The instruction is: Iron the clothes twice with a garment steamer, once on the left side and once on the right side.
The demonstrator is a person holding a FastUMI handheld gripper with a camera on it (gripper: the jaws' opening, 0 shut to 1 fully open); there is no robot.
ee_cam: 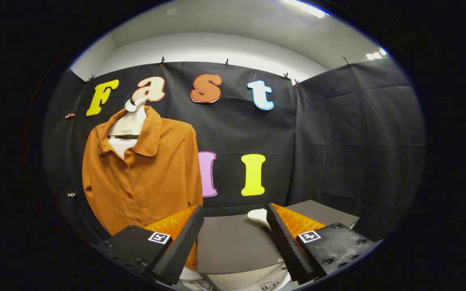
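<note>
The hand-held gripper [235, 218] is level, its fingers spread wide apart, gripping nothing.

My gripper [235, 238] is wide open, and nothing is between its two fingers. Ahead of my left finger hangs an orange shirt [148, 173] with buttons down the front. It sits on a white hanger [130, 121] against the black wall. Beyond my fingers is a grey counter [233, 242]. A small white thing [258, 216] peeks out from behind my right finger. I cannot tell what it is.
</note>
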